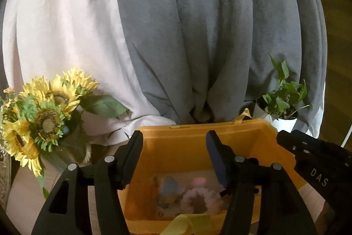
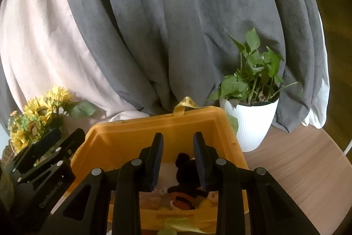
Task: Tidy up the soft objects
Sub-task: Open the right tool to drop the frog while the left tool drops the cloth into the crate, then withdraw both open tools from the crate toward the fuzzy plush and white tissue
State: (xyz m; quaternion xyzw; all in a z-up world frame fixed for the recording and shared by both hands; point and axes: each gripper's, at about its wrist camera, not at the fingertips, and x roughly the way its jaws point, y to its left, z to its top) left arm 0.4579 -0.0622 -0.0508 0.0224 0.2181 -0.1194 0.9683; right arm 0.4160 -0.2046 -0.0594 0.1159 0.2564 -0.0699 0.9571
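Observation:
An orange plastic bin (image 1: 193, 126) stands on the wooden table, and both grippers hover over its opening. My left gripper (image 1: 173, 138) is open with nothing between its fingers. Below it, on the bin floor, lies a blurred pink fluffy scrunchie (image 1: 198, 197) beside a pale blue soft item (image 1: 169, 186). My right gripper (image 2: 178, 138) is shut on a black plush mouse toy (image 2: 183, 161), whose head sits between the pads and whose orange-and-black body hangs lower inside the bin (image 2: 154, 120). Each gripper shows at the edge of the other's view: right gripper (image 1: 286, 140), left gripper (image 2: 66, 136).
A sunflower bouquet (image 1: 44, 116) stands left of the bin. A green plant in a white ribbed pot (image 2: 250, 124) stands at its right. Grey and white curtains (image 1: 198, 36) hang close behind. Yellow ribbon handles (image 2: 187, 102) stick out of the bin's rims. Bare wooden tabletop (image 2: 297, 169) shows at the right.

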